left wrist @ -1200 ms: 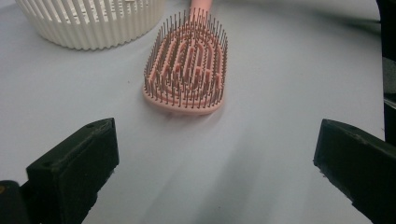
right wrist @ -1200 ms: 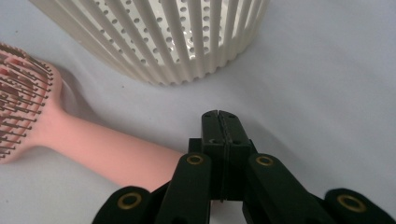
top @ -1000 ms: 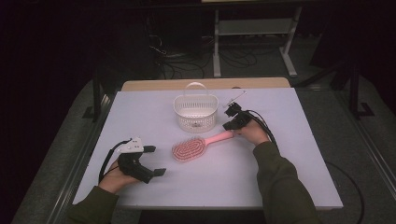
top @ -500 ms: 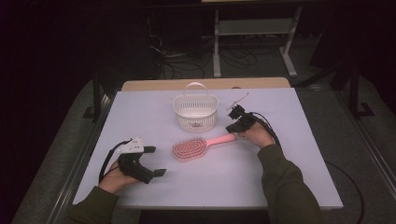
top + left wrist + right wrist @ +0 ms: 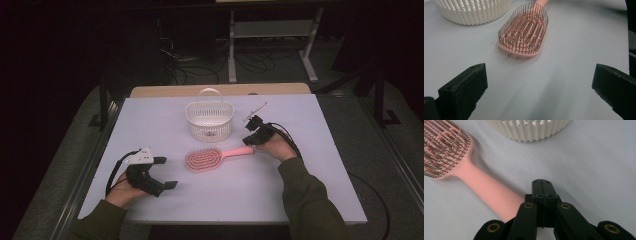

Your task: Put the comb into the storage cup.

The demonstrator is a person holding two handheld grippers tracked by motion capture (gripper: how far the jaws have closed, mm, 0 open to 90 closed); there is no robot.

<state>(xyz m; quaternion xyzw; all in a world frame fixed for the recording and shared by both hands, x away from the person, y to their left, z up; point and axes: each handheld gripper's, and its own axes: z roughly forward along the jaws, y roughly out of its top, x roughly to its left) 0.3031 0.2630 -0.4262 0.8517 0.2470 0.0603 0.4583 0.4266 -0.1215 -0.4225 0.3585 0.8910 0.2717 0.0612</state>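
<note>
A pink hairbrush (image 5: pixel 202 160) lies bristles up in the middle of the white table (image 5: pixel 310 195), its handle pointing right. My right gripper (image 5: pixel 248 141) is shut at the handle's end, jaws pressed together with nothing between them. In the right gripper view the closed jaws (image 5: pixel 541 185) sit just right of the pink handle (image 5: pixel 486 190), whose end is hidden under the gripper's linkage. My left gripper (image 5: pixel 168 173) rests open near the front left of the table. The left gripper view has the brush head (image 5: pixel 524 32) ahead of the wide-open left gripper (image 5: pixel 539 87), well apart from it.
A white slatted basket (image 5: pixel 210 131) with a handle stands just behind the brush, with a small item inside; its wall appears in the gripper views (image 5: pixel 474 13) (image 5: pixel 531 130). A thin stick-like object (image 5: pixel 257 107) lies right of the basket. Dark floor, cables and a metal stand lie beyond the table.
My right hand has drifted slightly to the right and nearer, and the brush handle's end has shifted a little with it. The left gripper has stayed put.
</note>
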